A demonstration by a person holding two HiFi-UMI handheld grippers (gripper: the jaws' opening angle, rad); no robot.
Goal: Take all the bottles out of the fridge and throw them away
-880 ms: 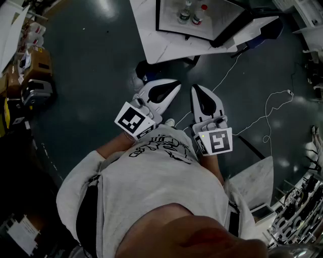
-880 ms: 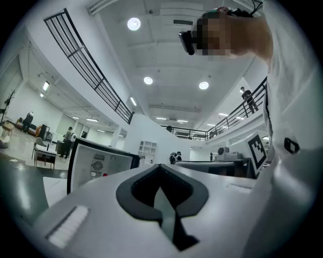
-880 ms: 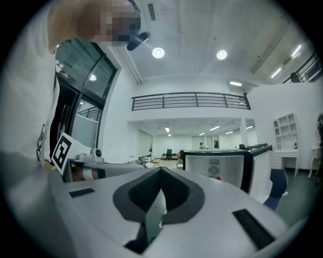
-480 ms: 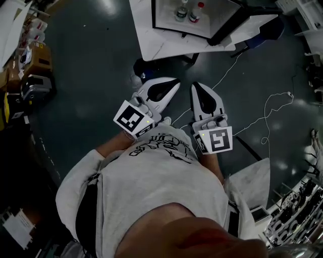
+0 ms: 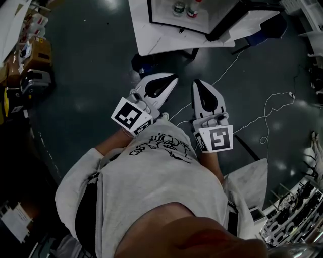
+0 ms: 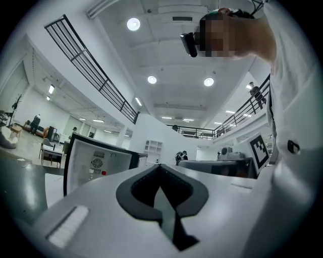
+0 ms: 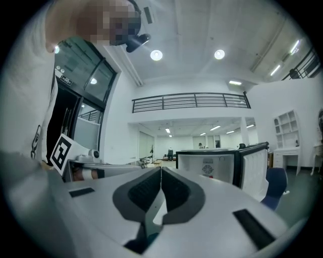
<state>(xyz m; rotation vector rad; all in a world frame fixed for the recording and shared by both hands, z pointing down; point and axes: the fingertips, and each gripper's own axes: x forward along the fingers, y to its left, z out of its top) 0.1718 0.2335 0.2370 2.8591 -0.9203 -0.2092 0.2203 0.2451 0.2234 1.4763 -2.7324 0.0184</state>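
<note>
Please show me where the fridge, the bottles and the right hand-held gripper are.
Fridge [image 5: 164, 19]: head view, bare white inside.
Bottles [image 5: 178, 7]: head view, left bottle's body.
Right hand-held gripper [image 5: 198, 83]: head view, closed tips.

White plastic left tongs [image 6: 160, 169], jaws closed tip to tip with nothing between them. Beyond, left of centre, a black-framed white fridge [image 6: 87, 151] stands open, showing a small red bottle cap [image 6: 103, 173]. Black metal railing [image 6: 91, 70] overhead.

Head view dim, underexposed; faint lamp glare on floor [image 5: 91, 60] toward 11 o'clock. Gripper views bright from ceiling downlights [image 6: 133, 23], fisheye-bent, black vignette all round; left gripper [image 6: 160, 167] soft up close.
</note>
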